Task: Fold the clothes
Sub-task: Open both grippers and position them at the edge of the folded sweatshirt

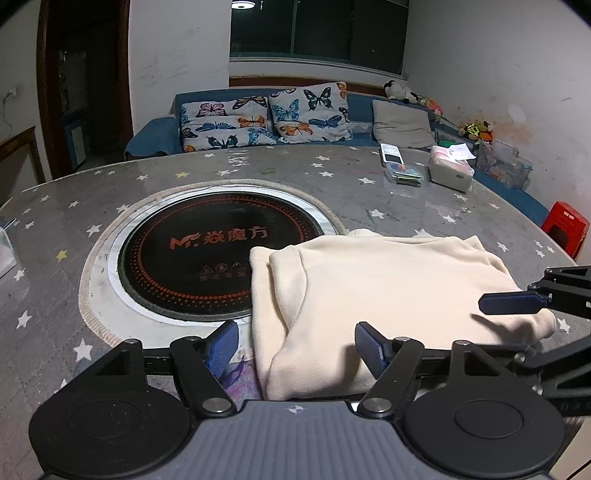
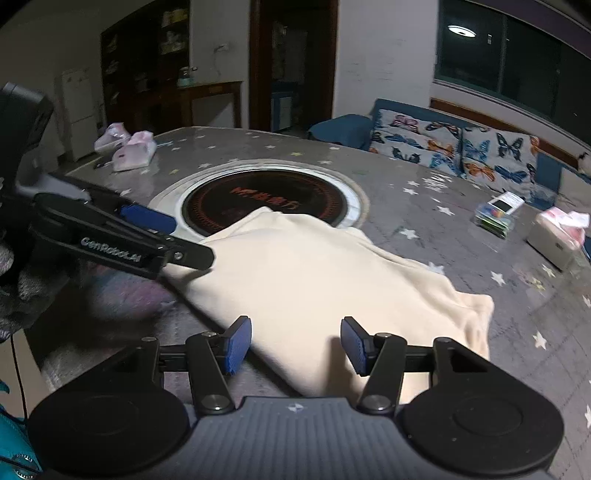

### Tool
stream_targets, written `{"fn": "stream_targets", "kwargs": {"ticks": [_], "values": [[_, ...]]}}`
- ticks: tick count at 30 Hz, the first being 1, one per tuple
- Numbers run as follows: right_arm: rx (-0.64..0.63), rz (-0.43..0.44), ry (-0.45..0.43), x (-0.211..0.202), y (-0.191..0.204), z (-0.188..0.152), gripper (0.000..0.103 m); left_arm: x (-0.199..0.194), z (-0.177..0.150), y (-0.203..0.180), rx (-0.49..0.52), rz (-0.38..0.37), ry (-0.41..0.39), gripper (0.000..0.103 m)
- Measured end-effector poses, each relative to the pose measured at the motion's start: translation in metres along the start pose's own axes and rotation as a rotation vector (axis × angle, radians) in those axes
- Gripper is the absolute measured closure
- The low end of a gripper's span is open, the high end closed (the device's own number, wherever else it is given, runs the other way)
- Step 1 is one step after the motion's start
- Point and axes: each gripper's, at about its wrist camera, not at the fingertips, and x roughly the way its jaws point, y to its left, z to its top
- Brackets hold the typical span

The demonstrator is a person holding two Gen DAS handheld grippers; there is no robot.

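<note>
A dim living room at night, dark window [image 1: 317, 29] at the back, blue sofa [image 1: 155, 136] with butterfly cushions [image 1: 266, 114] behind a round surface [image 1: 332, 177] under a grey star-printed cover. Sunk into its middle, a black round cooktop [image 1: 207, 254] with orange lettering and a pale ring around it. On the near side, a cream folded garment [image 1: 388, 288], lying flat in a roughly rectangular stack; in the left wrist view, long axis running from the near left edge toward the far right, one far corner overlapping the cooktop's rim, a rounded bunched end [image 1: 543, 325] poking out at the right. In the right wrist view, the same garment [image 2: 314, 273] stretching from the cooktop edge at upper left down to a rumpled corner at lower right. Left gripper [image 1: 295, 350] low over the garment's near edge, jaws spread wide, cloth lying between the blue pads without being pinched. Right gripper [image 2: 295, 343] likewise parted over the opposite near edge, pads clear of the fabric, nothing clamped. Off to the far right of the surface, a remote [image 1: 391, 153], a small pack of coloured items [image 1: 404, 175] and a tissue box [image 1: 452, 168]; on the far left in the right wrist view, two more pale tissue packs [image 2: 127, 149]. Beside the surface, a red stool [image 1: 565, 229].
</note>
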Motion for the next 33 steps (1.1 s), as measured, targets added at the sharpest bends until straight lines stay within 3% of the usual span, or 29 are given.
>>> {"fn": "stream_targets", "kwargs": {"ticks": [9,16,19,33], "values": [[-0.075,0.033,0.006,0.000,0.024,0.003,0.036,-0.006,-0.003,0.006,-0.019,0.009,-0.004,0.019],[-0.072,0.037,0.007,0.003,0.030,0.003,0.033,-0.009,-0.006,0.008,-0.022,0.010,-0.004,0.010],[-0.076,0.033,0.001,0.003,0.032,0.003,0.023,-0.010,-0.006,0.009,-0.025,0.011,-0.006,0.008],[-0.077,0.025,-0.011,0.004,0.038,0.003,0.016,-0.014,-0.006,0.014,-0.052,0.018,-0.011,0.000]]}}
